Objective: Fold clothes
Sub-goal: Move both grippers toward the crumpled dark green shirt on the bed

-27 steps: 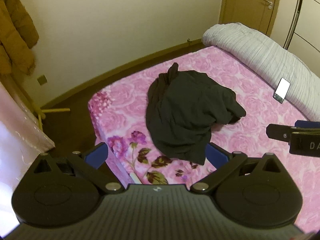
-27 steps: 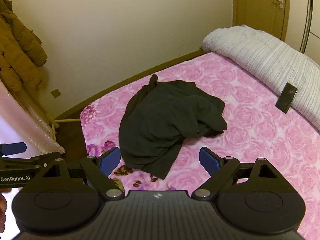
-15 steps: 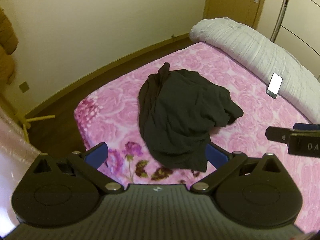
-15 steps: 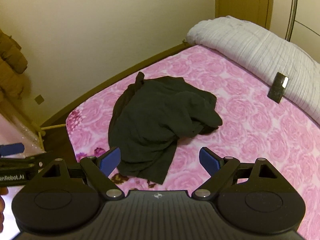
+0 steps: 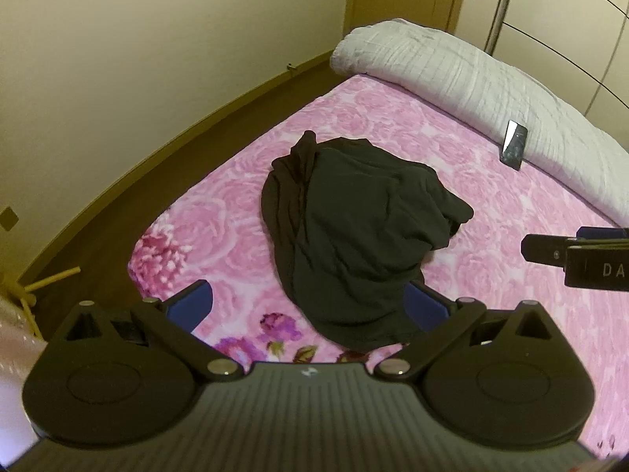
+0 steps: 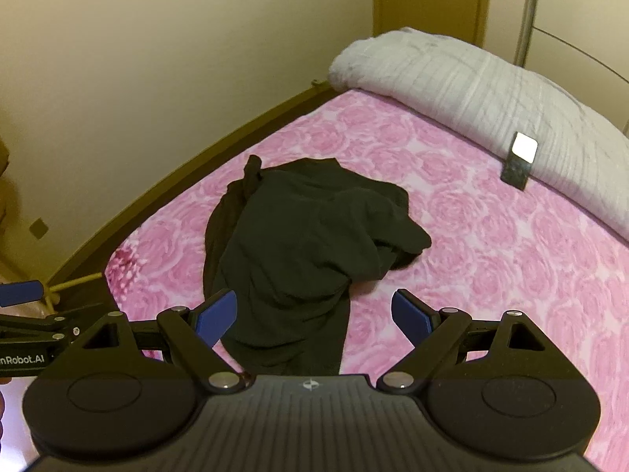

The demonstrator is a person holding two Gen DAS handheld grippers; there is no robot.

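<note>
A crumpled black garment [image 5: 354,236] [image 6: 302,251] lies in a heap on the pink rose-patterned bed [image 5: 491,204] [image 6: 491,244], near its left corner. My left gripper [image 5: 310,306] hangs above the garment's near hem, jaws wide open, nothing between the blue pads. My right gripper [image 6: 314,312] is also open and empty, hovering over the garment's lower edge. Each gripper shows in the other's view: the right gripper [image 5: 578,255] at the right border, the left gripper [image 6: 35,322] at the left border.
A rolled white quilt [image 5: 452,74] [image 6: 471,78] lies along the bed's far side, with a phone [image 5: 514,144] [image 6: 519,155] leaning on it. The bed's left edge drops to a wooden floor [image 5: 98,228]. Cream wall and a door [image 6: 428,0] stand behind.
Both grippers have moved forward and toward the bed; the garment now sits closer and more centred in each view. Jaws stayed open. The garment has not moved.
</note>
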